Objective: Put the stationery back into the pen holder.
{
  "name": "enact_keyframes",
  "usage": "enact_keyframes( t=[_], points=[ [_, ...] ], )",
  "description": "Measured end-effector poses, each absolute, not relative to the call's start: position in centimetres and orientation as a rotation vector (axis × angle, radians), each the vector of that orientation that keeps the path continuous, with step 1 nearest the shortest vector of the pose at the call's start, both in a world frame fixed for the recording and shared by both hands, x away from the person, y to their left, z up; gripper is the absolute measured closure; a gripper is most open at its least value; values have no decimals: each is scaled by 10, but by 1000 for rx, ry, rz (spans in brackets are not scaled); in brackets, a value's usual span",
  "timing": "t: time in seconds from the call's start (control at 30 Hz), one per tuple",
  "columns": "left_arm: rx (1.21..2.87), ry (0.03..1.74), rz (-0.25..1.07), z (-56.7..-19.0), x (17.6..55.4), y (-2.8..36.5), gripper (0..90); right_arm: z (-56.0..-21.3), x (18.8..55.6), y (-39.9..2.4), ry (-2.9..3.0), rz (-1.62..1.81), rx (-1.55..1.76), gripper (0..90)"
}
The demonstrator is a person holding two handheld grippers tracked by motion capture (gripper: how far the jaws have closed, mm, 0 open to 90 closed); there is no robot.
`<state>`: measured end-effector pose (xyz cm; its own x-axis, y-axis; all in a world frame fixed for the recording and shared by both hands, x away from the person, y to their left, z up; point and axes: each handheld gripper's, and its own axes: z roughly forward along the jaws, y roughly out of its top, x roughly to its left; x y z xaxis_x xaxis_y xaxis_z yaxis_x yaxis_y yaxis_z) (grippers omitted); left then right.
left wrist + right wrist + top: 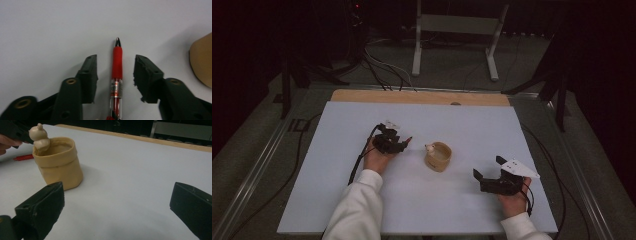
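One red pen [117, 72] lying between left tongs [115, 75], pads not touching, right tongs [117, 202] spread empty, one tan cup [58, 163].

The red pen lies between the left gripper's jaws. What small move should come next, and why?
Probably close the left gripper the rest of the way on the red pen. The pen lies centred between the jaws on the table, with a gap on each side, so the pads do not yet press it. The tan cup stands just beside.
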<state>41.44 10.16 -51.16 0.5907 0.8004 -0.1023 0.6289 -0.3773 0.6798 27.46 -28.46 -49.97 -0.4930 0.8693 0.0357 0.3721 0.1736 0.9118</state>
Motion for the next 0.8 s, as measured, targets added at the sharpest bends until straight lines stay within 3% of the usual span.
enact_keyframes(
  t=[0.2,0.33,0.8],
  points=[
    [2197,1120,348,-517,414,95,658,-500,275,-284,1951,1290,1167,0],
    [2218,1134,377,-516,414,93,795,-500,275,-284,1953,1288,1165,0],
    [2146,1092,382,-499,404,97,806,-500,275,-285,1949,1293,1169,0]
  ],
)
